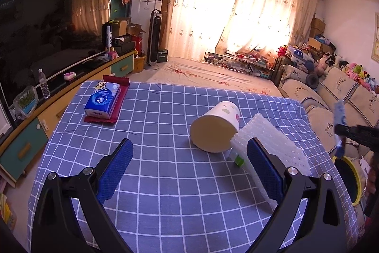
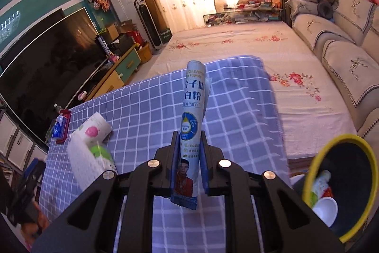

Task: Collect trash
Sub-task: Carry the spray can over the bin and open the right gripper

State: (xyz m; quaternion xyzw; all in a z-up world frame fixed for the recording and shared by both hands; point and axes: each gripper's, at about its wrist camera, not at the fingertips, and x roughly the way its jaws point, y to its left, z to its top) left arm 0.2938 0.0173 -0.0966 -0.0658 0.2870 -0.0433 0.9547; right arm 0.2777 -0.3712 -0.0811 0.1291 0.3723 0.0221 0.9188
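My right gripper (image 2: 188, 137) is shut on a long blue-and-white powder sachet (image 2: 191, 115) that stands upright between the pads, above the table's right side. The black bin with a yellow rim (image 2: 341, 184) sits low at the right and holds a white cup and wrappers. My left gripper (image 1: 189, 153) is open and empty above the blue checked tablecloth (image 1: 165, 181). A tipped paper cup (image 1: 214, 126), white bubble wrap (image 1: 272, 146) and a small green-and-white packet (image 1: 238, 159) lie just ahead of it, by its right finger.
A blue tissue pack on a red tray (image 1: 103, 100) lies at the table's far left. A TV cabinet (image 1: 47, 110) runs along the left and a sofa (image 1: 343, 98) along the right. The bin also shows at the table's right edge (image 1: 348, 179).
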